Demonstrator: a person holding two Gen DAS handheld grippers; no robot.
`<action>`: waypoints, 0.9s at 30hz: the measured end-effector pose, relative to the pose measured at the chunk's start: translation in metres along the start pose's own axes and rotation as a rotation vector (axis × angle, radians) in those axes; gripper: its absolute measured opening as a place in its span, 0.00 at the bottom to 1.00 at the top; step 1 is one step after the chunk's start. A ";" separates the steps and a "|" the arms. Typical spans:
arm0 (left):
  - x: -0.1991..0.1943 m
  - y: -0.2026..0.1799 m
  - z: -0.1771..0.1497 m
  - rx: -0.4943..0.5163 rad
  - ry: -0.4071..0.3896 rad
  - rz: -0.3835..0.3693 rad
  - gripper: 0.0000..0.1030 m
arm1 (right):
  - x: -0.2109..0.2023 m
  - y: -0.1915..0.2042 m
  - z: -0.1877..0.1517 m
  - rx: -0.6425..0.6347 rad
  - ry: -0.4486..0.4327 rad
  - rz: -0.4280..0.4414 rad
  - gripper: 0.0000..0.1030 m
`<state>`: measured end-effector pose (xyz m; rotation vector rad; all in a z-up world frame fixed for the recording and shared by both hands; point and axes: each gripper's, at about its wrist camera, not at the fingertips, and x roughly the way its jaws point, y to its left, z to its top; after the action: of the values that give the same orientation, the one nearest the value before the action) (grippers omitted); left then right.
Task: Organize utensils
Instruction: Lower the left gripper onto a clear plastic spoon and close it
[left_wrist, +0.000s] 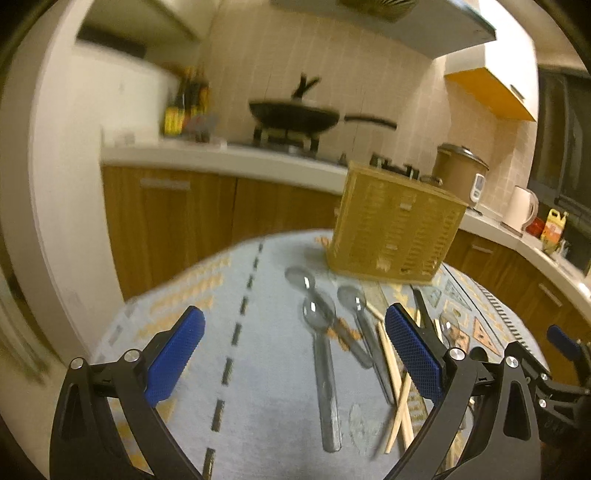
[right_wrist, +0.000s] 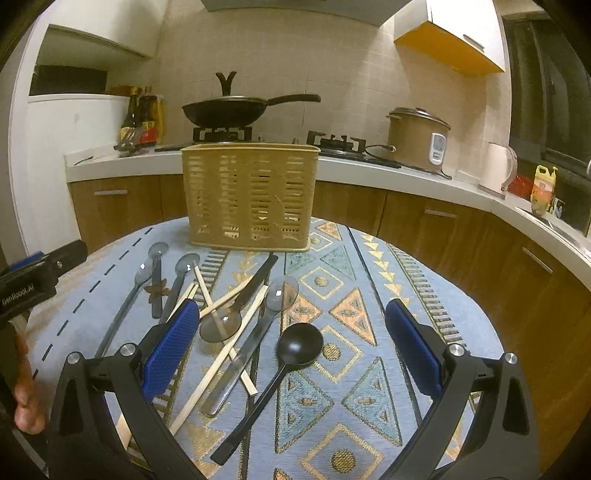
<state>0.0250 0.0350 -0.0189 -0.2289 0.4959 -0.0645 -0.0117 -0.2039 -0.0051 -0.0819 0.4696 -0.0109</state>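
A tan slotted utensil holder (right_wrist: 251, 195) stands upright at the far side of the patterned tablecloth; it also shows in the left wrist view (left_wrist: 395, 225). In front of it lie several clear plastic spoons (right_wrist: 275, 314), a black spoon (right_wrist: 295, 350) and wooden chopsticks (right_wrist: 229, 343), loosely crossed. In the left wrist view clear spoons (left_wrist: 321, 339) and chopsticks (left_wrist: 397, 391) lie between the fingers and toward the right one. My left gripper (left_wrist: 293, 350) is open and empty above the table. My right gripper (right_wrist: 291, 347) is open and empty over the black spoon's bowl. The left gripper (right_wrist: 33, 280) shows at the left edge of the right wrist view.
The table (right_wrist: 424, 295) is round with a blue geometric cloth. Behind it runs a kitchen counter (right_wrist: 369, 166) with a black wok (right_wrist: 229, 109) on a stove, a rice cooker (right_wrist: 417, 138), bottles (right_wrist: 144, 118) and a white kettle (right_wrist: 498, 166). A white fridge (left_wrist: 55, 166) stands left.
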 end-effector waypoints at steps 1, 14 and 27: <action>0.005 0.004 0.001 -0.010 0.039 -0.017 0.82 | 0.003 -0.001 0.001 0.007 0.018 0.010 0.93; 0.101 0.009 0.033 0.040 0.502 -0.192 0.70 | 0.046 -0.023 0.022 0.047 0.287 0.156 0.72; 0.164 0.001 0.051 -0.049 0.688 -0.248 0.62 | 0.141 -0.052 0.045 0.229 0.669 0.314 0.52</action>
<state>0.1935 0.0274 -0.0513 -0.3153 1.1527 -0.3813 0.1349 -0.2563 -0.0247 0.2299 1.1415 0.2214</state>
